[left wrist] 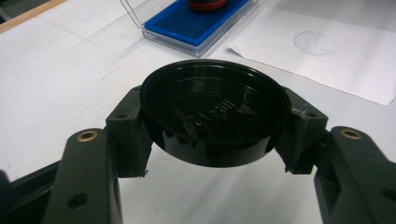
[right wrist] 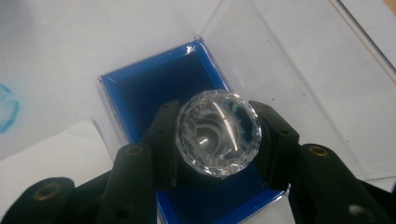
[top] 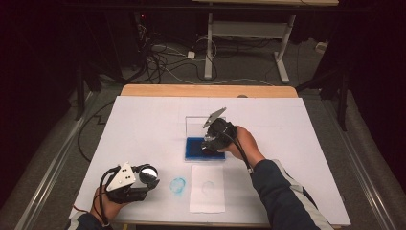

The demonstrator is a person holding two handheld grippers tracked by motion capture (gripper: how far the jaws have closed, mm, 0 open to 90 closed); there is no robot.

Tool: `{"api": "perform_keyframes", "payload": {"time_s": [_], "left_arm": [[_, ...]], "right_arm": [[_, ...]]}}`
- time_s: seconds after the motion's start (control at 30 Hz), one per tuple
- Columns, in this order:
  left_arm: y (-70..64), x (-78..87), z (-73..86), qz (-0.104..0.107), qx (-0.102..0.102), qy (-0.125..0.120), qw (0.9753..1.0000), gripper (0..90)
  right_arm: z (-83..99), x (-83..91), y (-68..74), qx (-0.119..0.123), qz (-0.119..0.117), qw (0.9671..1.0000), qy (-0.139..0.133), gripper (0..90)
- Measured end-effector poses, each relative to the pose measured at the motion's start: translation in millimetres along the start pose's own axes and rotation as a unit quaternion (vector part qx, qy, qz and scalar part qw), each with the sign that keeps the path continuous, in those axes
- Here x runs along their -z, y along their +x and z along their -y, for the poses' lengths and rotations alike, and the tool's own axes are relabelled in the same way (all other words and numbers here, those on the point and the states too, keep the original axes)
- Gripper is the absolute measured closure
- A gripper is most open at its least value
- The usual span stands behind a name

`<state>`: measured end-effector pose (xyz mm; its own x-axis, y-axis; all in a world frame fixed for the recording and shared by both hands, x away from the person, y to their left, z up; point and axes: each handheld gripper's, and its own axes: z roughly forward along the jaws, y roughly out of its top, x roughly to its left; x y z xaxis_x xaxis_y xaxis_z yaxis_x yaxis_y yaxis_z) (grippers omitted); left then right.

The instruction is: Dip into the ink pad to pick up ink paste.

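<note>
My right gripper [right wrist: 218, 142] is shut on a round stamp with a clear faceted top [right wrist: 218, 132], held over the blue ink pad [right wrist: 149, 93]. In the high view this gripper [top: 210, 143] sits on the pad [top: 194, 148] at the table's middle. In the left gripper view the stamp's red and black base [left wrist: 208, 3] meets the pad [left wrist: 182, 25]. My left gripper [left wrist: 215, 128] is shut on a round black cap [left wrist: 215, 116], hollow side up, at the near left [top: 146, 175]. A white paper sheet [top: 207, 189] with a faint round print [left wrist: 316, 42] lies between them.
The ink pad's clear lid [right wrist: 289, 60] lies open on the far side. A blue ring smear [top: 178, 185] marks the white table cover [top: 143, 124] left of the paper. Table legs and cables [top: 158, 57] lie on the floor beyond the wooden far edge.
</note>
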<state>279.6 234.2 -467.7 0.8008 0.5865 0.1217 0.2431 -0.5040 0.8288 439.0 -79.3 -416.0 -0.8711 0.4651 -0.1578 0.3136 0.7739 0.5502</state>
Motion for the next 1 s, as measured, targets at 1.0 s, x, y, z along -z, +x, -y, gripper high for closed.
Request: {"api": "perform_keyframes", "payload": {"time_s": [1.0], "left_arm": [[-1.2, -0.7, -0.5, 0.006, -0.003, 0.001, 1.0, 36.2]], "right_arm": [[3.8, -3.5, 1.1, 0.002, 0.003, 1.0, 0.001, 56.7]]}}
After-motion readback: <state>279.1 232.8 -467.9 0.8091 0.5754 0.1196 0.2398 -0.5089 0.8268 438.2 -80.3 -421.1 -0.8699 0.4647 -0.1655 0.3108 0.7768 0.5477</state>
